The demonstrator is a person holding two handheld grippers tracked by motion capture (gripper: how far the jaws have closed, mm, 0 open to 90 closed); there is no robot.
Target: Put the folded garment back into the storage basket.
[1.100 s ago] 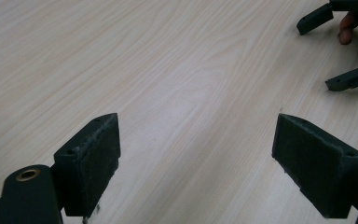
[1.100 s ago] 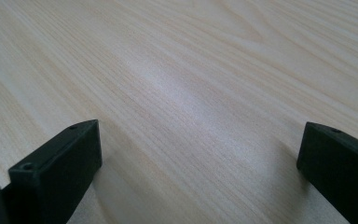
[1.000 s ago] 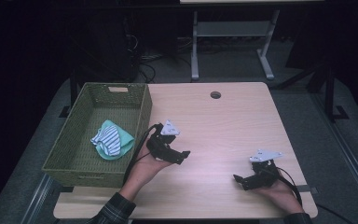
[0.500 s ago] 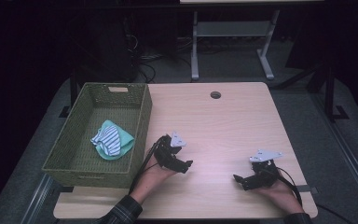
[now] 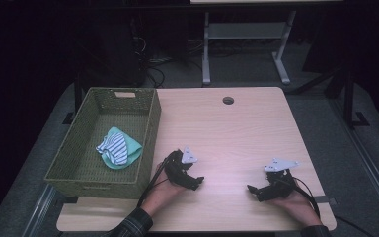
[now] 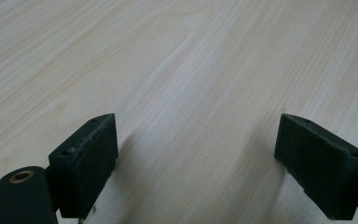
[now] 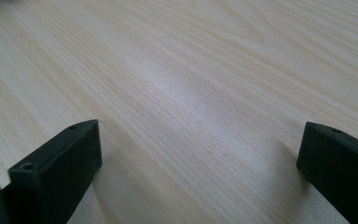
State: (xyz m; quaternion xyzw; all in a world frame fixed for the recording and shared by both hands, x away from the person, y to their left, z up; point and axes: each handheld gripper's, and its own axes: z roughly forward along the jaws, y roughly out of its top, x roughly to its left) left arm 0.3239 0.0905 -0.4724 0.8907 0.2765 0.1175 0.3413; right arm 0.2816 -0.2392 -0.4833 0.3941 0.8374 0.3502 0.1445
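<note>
A green woven basket (image 5: 148, 129) stands at the table's left edge, and a crumpled teal and striped cloth (image 5: 118, 148) lies inside it. My left gripper (image 5: 195, 181) rests low on the light wooden table (image 5: 237, 133), just right of the basket's near corner. Its jaws stand wide apart over bare wood, gripper (image 6: 196, 154) open and empty. My right gripper (image 5: 254, 190) lies near the table's front right, pointing left. That gripper (image 7: 196, 163) is open too, with only wood grain between its pads.
A round cable hole (image 5: 228, 100) sits near the table's far edge. Behind the table stands a white metal frame (image 5: 246, 39) on a dark floor with cables. The table's front edge is close to both hands.
My left gripper has moved toward the front of the table and slightly right, away from the basket, and has come down to the wood. The right gripper has stayed where it was.
</note>
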